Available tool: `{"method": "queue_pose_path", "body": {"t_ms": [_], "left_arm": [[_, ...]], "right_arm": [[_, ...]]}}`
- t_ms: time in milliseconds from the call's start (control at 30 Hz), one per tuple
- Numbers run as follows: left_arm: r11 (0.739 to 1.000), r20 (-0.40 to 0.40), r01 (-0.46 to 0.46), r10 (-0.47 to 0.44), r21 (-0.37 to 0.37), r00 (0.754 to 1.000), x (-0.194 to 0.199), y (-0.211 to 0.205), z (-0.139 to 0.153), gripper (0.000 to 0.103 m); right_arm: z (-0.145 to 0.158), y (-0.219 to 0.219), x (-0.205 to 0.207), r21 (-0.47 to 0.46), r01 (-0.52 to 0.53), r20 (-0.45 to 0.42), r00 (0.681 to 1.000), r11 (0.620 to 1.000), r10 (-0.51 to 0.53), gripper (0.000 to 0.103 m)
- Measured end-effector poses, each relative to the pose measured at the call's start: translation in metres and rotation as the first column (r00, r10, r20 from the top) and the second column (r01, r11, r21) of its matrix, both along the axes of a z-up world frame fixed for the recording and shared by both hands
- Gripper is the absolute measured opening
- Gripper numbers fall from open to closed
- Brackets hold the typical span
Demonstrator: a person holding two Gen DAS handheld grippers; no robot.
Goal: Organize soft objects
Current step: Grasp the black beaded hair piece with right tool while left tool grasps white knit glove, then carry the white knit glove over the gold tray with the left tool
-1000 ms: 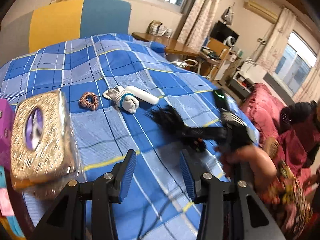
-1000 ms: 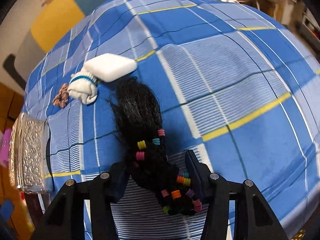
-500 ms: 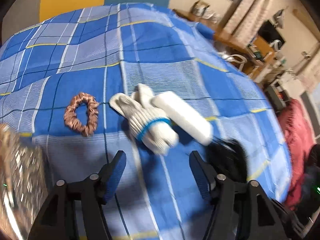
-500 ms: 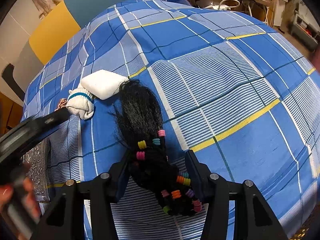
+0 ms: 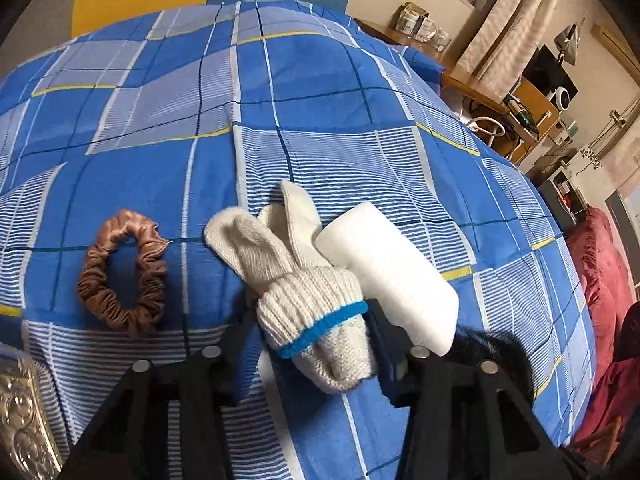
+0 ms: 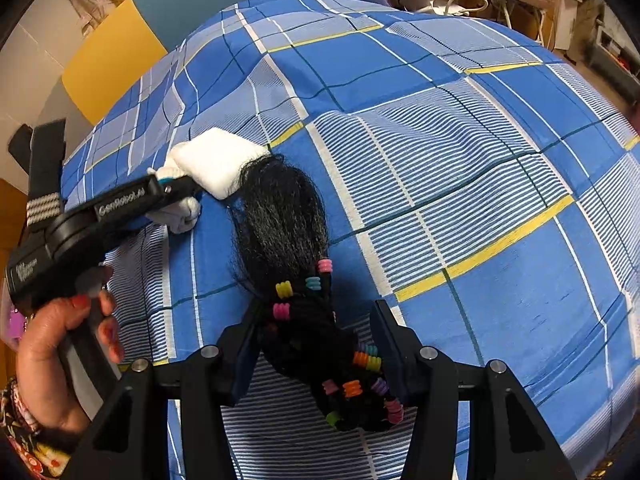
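Observation:
A cream knit glove with a blue cuff band lies on the blue plaid bed sheet. My left gripper is open with its jaws on either side of the glove's cuff. A white foam block lies just right of the glove, touching it. A brown scrunchie lies to the left. My right gripper is open around a black hairpiece with coloured bands, which rests on the sheet. The left gripper also shows in the right wrist view, by the glove.
An ornate gold box sits at the lower left edge of the left wrist view. The bed's right edge drops toward a red cushion. A wooden desk with clutter stands behind the bed.
My left gripper has moved forward and down until its jaws flank the glove's cuff. The right gripper and the hairpiece have stayed in place.

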State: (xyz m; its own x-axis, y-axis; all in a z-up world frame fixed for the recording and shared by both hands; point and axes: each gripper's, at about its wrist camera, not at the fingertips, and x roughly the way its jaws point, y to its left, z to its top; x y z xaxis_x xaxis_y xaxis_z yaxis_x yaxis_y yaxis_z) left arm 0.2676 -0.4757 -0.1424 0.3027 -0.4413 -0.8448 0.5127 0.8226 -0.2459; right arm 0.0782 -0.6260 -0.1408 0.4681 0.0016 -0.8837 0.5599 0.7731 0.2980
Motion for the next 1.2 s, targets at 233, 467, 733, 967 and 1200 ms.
{"method": "queue_pose_path", "body": {"t_ms": [233, 467, 733, 967, 1200], "left_arm": [[1.000, 0.053, 0.016, -0.016, -0.003, 0.998, -0.036, 0.026, 0.015, 0.040], [0.996, 0.069, 0.062, -0.058, -0.059, 0.996, -0.078, 0.057, 0.029, 0.040], [0.981, 0.065, 0.114, -0.105, -0.158, 0.992, -0.138, 0.103, 0.044, 0.040], [0.964, 0.056, 0.154, -0.145, -0.217, 0.988, -0.189, 0.154, 0.055, 0.040], [0.963, 0.076, 0.152, -0.138, -0.224, 0.987, -0.217, 0.212, 0.066, 0.040]], "right_arm": [[0.000, -0.007, -0.004, 0.020, 0.023, 0.019, 1.000, 1.000, -0.024, 0.054], [-0.004, -0.011, -0.008, 0.024, 0.040, 0.007, 0.999, 0.999, -0.041, 0.054], [0.005, -0.022, -0.021, 0.018, 0.102, 0.061, 0.993, 0.995, -0.103, 0.054], [0.008, -0.020, -0.025, -0.015, 0.112, 0.062, 0.992, 0.994, -0.111, 0.054], [0.009, -0.023, -0.028, -0.030, 0.131, 0.062, 0.990, 0.991, -0.129, 0.054]]}}
